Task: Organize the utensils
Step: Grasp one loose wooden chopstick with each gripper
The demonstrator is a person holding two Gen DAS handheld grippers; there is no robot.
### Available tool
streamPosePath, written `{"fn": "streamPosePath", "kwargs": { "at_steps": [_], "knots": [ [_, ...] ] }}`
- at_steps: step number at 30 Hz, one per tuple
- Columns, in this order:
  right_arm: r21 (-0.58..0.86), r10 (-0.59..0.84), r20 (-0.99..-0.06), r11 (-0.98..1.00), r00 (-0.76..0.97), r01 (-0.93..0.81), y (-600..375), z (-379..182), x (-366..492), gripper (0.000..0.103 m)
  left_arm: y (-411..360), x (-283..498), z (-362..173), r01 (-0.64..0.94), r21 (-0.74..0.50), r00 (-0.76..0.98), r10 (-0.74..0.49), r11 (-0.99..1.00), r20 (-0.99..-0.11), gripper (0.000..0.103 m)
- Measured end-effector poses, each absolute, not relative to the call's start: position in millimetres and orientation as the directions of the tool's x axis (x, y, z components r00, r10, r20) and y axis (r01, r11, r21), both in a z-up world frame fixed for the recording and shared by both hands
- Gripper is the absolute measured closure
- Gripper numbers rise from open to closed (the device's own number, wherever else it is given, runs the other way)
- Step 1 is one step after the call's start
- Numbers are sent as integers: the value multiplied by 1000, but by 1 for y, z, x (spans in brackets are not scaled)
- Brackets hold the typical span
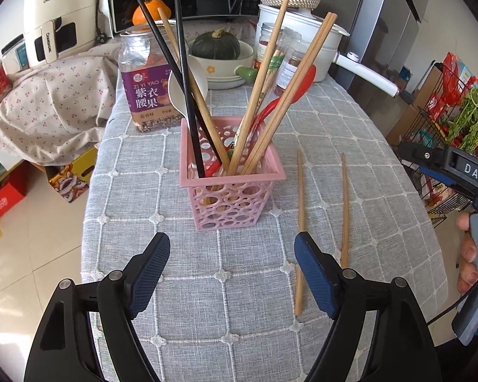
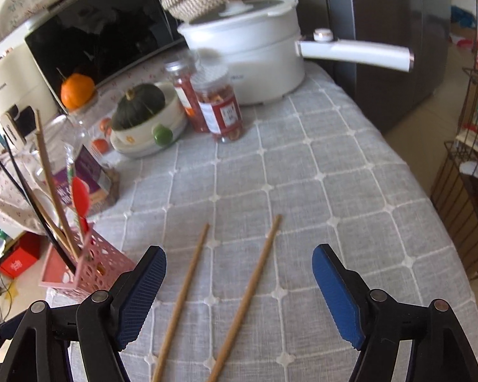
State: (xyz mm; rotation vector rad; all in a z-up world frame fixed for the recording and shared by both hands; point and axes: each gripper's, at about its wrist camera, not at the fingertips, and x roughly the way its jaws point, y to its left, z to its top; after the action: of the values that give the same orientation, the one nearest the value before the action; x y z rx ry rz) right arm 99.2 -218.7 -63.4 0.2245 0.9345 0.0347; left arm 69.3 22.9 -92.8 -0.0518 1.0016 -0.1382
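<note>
A pink perforated basket (image 1: pixel 232 197) (image 2: pixel 89 270) stands on the grey checked tablecloth, holding several wooden and black chopsticks, a white spoon and a red spoon. Two loose wooden chopsticks (image 1: pixel 300 210) (image 1: pixel 344 203) lie to its right on the cloth. My left gripper (image 1: pixel 232 248) is open and empty, in front of the basket. My right gripper (image 2: pixel 239 261) hovers open over the near ends of the two chopsticks (image 2: pixel 188 283) (image 2: pixel 251 286), which lie between its fingers without being touched. The right gripper's body and a hand (image 1: pixel 471 251) show at the left view's right edge.
At the back of the table stand a nut jar (image 1: pixel 146 79), a bowl with a green squash (image 1: pixel 218 51), two spice jars (image 2: pixel 220 108) and a white pot (image 2: pixel 255 60) with a long handle. A wire rack (image 1: pixel 455 121) stands right of the table.
</note>
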Motion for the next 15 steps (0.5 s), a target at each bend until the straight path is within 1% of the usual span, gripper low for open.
{"fn": "streamPosePath", "kwargs": {
  "at_steps": [2,5,15],
  "knots": [
    [195,120,-838,977,532,86,-221,-79,108,23,20,70,-95,101,-106,521,-143,989,-841,20],
    [172,101,-880,979,465,112,-223,-99,120,23,19,71,-99,110,-110,499,-150,988,-853,20],
    [110,42,-934,979,354,173,-225,-144,158,23,14,70,-107,150,-102,468,-161,983,-869,20]
  ]
}}
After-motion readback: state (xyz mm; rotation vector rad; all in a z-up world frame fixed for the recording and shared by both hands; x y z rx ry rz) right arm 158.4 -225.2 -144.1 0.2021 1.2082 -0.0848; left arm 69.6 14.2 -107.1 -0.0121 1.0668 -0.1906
